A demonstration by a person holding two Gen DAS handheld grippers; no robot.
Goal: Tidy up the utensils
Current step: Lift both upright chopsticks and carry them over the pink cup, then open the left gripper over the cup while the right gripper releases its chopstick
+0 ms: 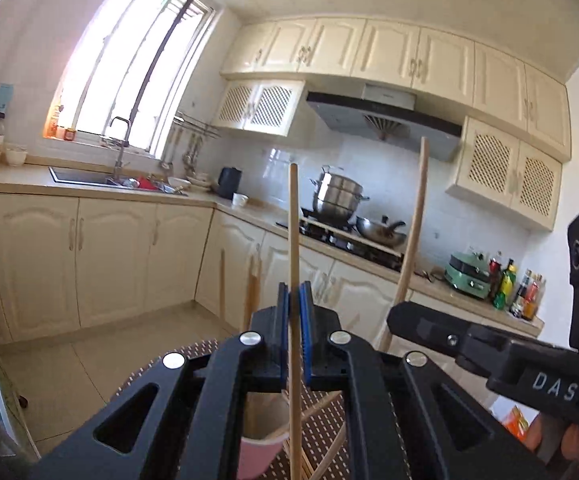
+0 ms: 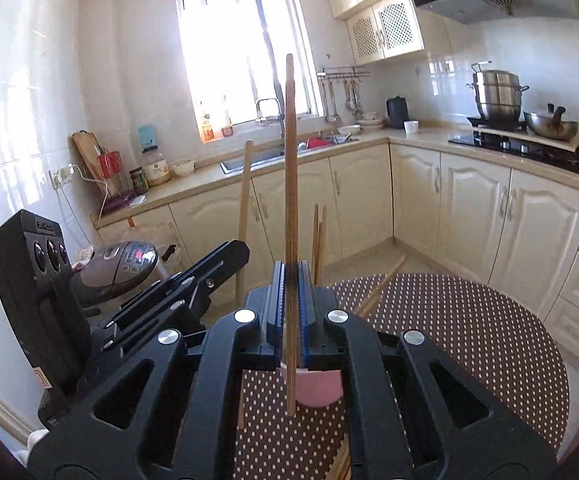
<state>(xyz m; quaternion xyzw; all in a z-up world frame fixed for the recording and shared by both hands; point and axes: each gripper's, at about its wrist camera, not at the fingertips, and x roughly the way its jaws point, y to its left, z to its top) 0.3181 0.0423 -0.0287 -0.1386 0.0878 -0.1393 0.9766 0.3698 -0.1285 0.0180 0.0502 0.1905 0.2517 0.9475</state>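
Note:
My left gripper (image 1: 294,292) is shut on a pale wooden chopstick (image 1: 294,220) that stands upright through its blue pads. Below it sits a pink cup (image 1: 255,454) with several chopsticks (image 1: 252,288) in it. More chopsticks (image 1: 321,406) lie on the dotted tablecloth. My right gripper (image 2: 290,270) is shut on a darker brown chopstick (image 2: 290,152), also upright, above the pink cup (image 2: 319,390). Each gripper shows in the other's view: the right gripper (image 1: 395,318) with its chopstick (image 1: 415,224), the left gripper (image 2: 239,250) with its chopstick (image 2: 245,196).
A round table with a brown polka-dot cloth (image 2: 469,340) lies under both grippers. A rice cooker (image 2: 121,266) stands to the left. Cream cabinets, a sink (image 2: 257,158) and a stove with pots (image 2: 501,96) line the walls. An orange packet (image 1: 517,422) lies at the right.

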